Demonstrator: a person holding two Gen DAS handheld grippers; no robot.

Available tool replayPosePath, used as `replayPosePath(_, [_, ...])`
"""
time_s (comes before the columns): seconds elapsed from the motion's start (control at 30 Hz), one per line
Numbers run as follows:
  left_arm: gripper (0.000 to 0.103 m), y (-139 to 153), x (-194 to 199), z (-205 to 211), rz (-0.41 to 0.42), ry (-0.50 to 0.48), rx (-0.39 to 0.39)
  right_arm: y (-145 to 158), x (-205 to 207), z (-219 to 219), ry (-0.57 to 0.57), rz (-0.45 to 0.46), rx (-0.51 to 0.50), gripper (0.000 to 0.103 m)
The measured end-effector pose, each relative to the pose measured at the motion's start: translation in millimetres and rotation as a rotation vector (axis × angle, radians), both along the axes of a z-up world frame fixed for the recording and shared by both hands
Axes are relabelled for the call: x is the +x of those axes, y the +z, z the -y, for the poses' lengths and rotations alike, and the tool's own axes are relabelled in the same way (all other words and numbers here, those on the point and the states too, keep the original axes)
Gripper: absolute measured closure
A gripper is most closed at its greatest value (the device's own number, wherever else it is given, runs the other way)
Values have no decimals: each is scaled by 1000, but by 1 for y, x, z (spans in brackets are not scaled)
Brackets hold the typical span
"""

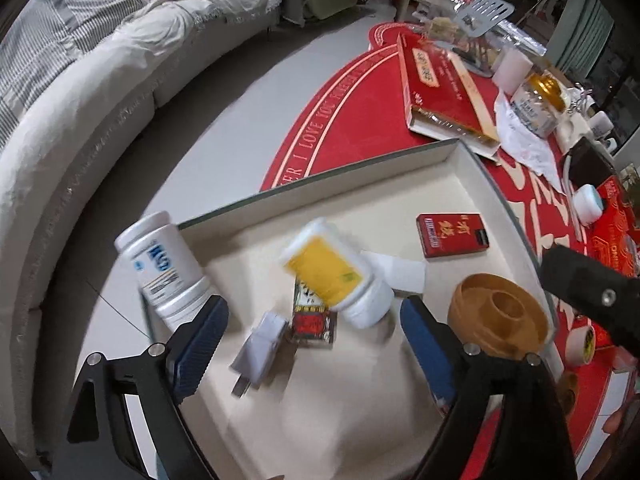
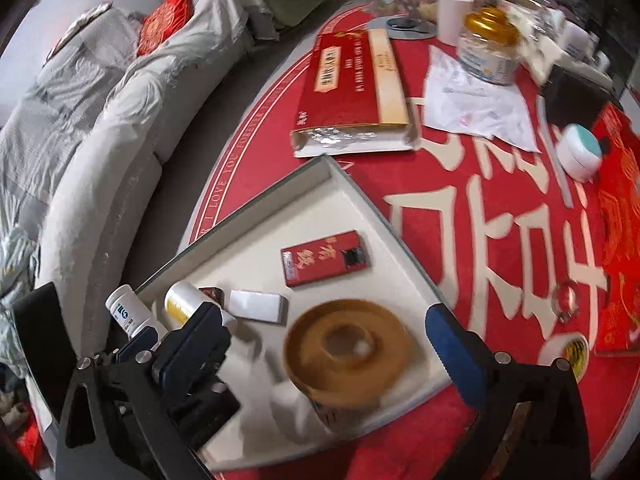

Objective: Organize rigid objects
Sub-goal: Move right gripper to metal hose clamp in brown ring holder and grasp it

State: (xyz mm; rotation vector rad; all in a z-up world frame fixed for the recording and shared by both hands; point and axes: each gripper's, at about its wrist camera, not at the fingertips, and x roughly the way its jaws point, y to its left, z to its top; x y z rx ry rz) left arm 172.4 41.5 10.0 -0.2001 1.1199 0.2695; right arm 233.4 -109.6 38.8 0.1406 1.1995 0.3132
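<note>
Both grippers hang over a shallow cream tray on the red table mat. The left gripper has its blue pads spread, with a blurred yellow-labelled white bottle lying loose between them, touched by neither. It partly hides a small printed box. The right gripper also stands wide, above a smeared tan round container. A blue-labelled white bottle sits at the tray's edge; whether inside, I cannot tell.
</note>
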Motion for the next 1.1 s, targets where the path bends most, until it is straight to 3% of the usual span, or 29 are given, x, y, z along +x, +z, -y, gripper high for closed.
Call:
replayPosePath(0.17, [10, 16, -30, 11, 10, -47, -19, 6, -34, 44, -80, 2, 41, 0])
replayPosePath(0.3, [10, 19, -59, 29, 3, -84, -11, -6, -77, 96, -164, -12, 5, 0])
replayPosePath(0.43, [10, 14, -80, 55, -17, -139, -35, -42, -117, 151, -269, -103, -91, 0])
replayPosePath(0.57, [10, -3, -95, 87, -82, -221, -26, -76, -135, 186, -345, -211, -97, 0])
replayPosePath(0.7, [10, -22, -108, 104, -145, -256, -22, -84, -127, 189, -345, -210, -115, 0])
replayPosePath(0.8, [10, -30, -113, 105, -181, -259, -28, -88, -108, 176, -265, -178, -157, 0])
replayPosePath(0.93, [10, -33, -114, 106, -188, -251, -25, -90, -87, 151, -163, -123, -262, 0])
replayPosePath(1.1, [10, -36, -111, 106, -206, -249, -22, -85, -74, 144, -133, -82, -258, 1])
